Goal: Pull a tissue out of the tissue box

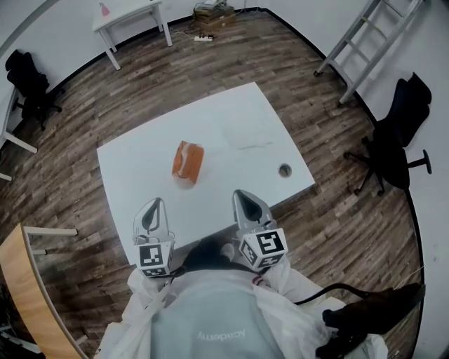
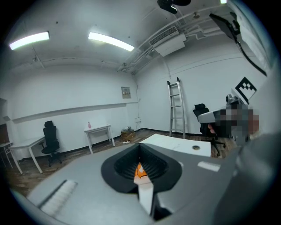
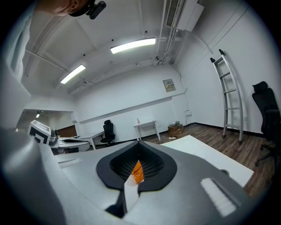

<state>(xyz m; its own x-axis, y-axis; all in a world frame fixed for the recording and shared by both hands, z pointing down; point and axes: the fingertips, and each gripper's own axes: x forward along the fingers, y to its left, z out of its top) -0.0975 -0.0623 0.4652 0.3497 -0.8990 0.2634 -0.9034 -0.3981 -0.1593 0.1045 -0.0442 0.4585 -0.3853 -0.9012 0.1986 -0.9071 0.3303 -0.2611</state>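
Note:
An orange tissue box (image 1: 188,162) lies on the white table (image 1: 231,126), a little left of its middle. Both grippers hover over the table's near edge, short of the box and apart from it. The left gripper (image 1: 153,210) has its jaws shut with nothing held. The right gripper (image 1: 246,200) is likewise shut and empty. In the left gripper view the tissue box (image 2: 139,170) shows as an orange sliver through the slit of the left gripper (image 2: 140,151). The right gripper view shows the tissue box (image 3: 137,171) the same way, past the right gripper (image 3: 138,148).
A round cable hole (image 1: 284,170) sits near the table's right edge. A black office chair (image 1: 396,140) and a ladder (image 1: 365,42) stand to the right. A small white table (image 1: 130,17) is at the back, another black chair (image 1: 28,84) at the left, a wooden desk (image 1: 28,287) at the near left.

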